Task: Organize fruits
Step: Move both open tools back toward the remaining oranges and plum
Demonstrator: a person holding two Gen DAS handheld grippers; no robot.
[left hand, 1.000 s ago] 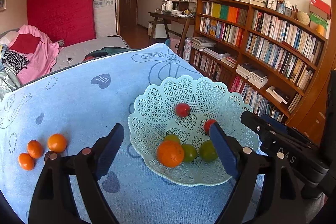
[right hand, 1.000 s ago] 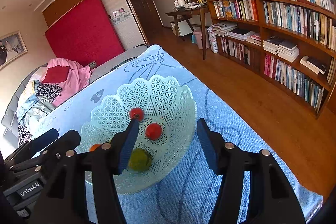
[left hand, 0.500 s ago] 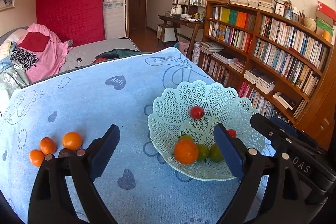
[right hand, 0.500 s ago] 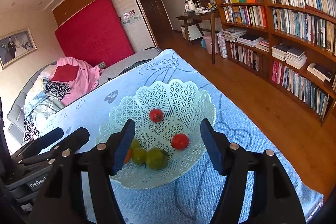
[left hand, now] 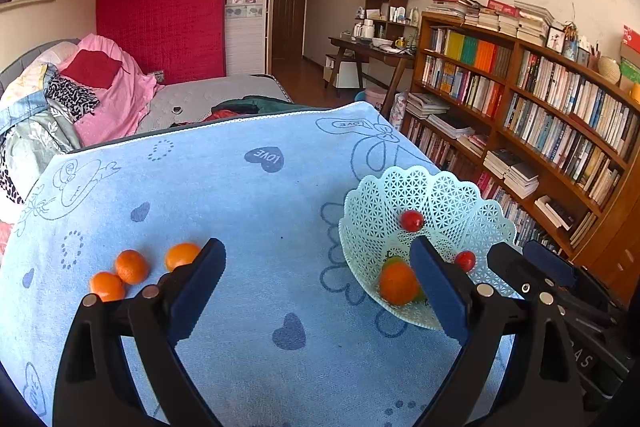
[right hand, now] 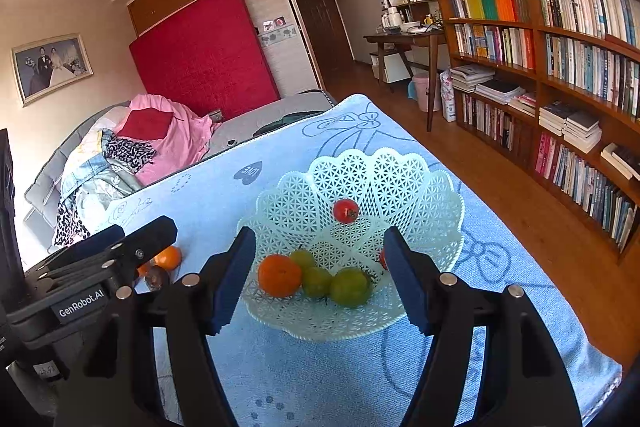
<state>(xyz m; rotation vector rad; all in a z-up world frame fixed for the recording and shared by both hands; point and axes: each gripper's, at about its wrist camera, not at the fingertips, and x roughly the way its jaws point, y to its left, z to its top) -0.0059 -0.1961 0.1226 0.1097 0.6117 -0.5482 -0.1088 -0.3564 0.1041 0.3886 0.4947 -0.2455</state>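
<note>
Oranges [left hand: 132,266] lie left of the lattice basket [right hand: 400,171] — both the left gripper [left hand: 316,281] and right gripper [right hand: 320,273] gape wide, holding nothing.

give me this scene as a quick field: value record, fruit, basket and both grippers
surface: light blue patterned towel
basket: pale green lattice plastic basket
in basket: one orange tangerine, three green fruits, two red tomatoes
loose fruit: three orange tangerines on the towel, apart from the basket
left gripper: open, holding nothing
right gripper: open, holding nothing
</note>
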